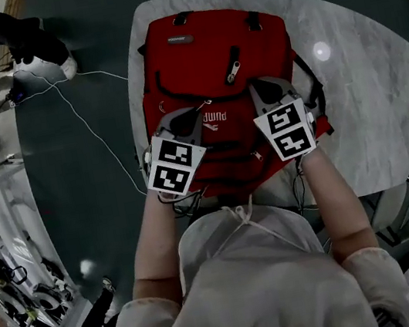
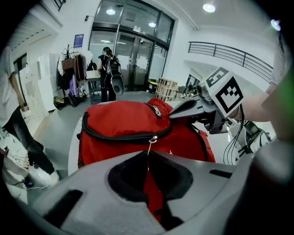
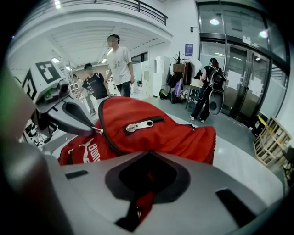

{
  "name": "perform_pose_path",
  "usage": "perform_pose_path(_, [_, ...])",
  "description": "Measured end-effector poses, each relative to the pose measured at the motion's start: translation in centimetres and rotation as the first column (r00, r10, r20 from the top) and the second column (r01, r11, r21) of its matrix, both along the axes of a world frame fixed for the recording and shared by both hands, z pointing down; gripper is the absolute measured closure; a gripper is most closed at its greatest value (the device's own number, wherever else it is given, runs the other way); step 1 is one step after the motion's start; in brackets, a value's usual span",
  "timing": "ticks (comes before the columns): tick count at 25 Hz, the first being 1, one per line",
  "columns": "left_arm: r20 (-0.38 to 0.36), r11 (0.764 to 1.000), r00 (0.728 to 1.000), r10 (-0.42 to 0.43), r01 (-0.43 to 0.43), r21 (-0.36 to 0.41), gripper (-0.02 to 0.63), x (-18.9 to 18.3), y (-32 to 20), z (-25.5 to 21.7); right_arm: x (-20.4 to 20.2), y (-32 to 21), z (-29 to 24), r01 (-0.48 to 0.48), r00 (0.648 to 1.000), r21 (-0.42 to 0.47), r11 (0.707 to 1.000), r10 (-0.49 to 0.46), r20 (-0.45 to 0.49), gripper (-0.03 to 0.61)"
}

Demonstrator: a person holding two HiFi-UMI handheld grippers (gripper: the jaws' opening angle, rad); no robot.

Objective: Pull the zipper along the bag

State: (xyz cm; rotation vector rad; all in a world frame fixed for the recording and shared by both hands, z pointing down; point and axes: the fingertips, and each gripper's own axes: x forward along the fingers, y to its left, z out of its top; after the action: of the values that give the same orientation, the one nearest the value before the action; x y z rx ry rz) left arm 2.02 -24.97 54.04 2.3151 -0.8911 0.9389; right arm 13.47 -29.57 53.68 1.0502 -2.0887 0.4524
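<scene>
You pinch the zip-pull cord [image 2: 148,150] in left gripper [image 2: 149,176] jaws, clamp red backpack [image 1: 201,57] fabric in right gripper [image 3: 143,183] jaws; zip run prob. mostly undone.

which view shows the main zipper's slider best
Left gripper view: the small silver slider sits centred on the red backpack's black zipper. Right gripper view shows it at the left gripper's tip; head view, tiny.

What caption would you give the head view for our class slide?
From above: left gripper pinches the zipper pull of a red backpack on a pale table; right gripper clamps its fabric.
</scene>
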Motion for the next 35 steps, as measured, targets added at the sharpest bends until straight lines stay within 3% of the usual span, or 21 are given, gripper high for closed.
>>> perform_pose_path(11, [0.011,1.0,1.0,-0.019,0.018,0.025,0.592,-2.6,-0.6,-0.4,-0.2,-0.2,0.1,-0.026,0.999,-0.004,1.0,0.025,-0.042,0.551])
perform_pose_path(23, [0.06,0.987,0.989,-0.132,0.125,0.104,0.591,-7.4,-2.9,-1.1,-0.1,-0.3,0.0,-0.017,0.987,0.012,1.0,0.018,-0.161,0.552])
perform_pose_path(27, [0.043,0.977,0.983,-0.179,0.172,0.127,0.591,-9.5,-4.2,-1.9,0.0,-0.4,0.0,-0.054,0.988,0.011,0.998,0.055,-0.143,0.551])
perform_pose_path(35, [0.046,0.967,0.985,-0.167,0.155,0.201,0.591,-10.6,-7.0,-2.7,0.0,-0.4,0.1,-0.098,0.985,0.01,0.995,0.099,-0.141,0.552])
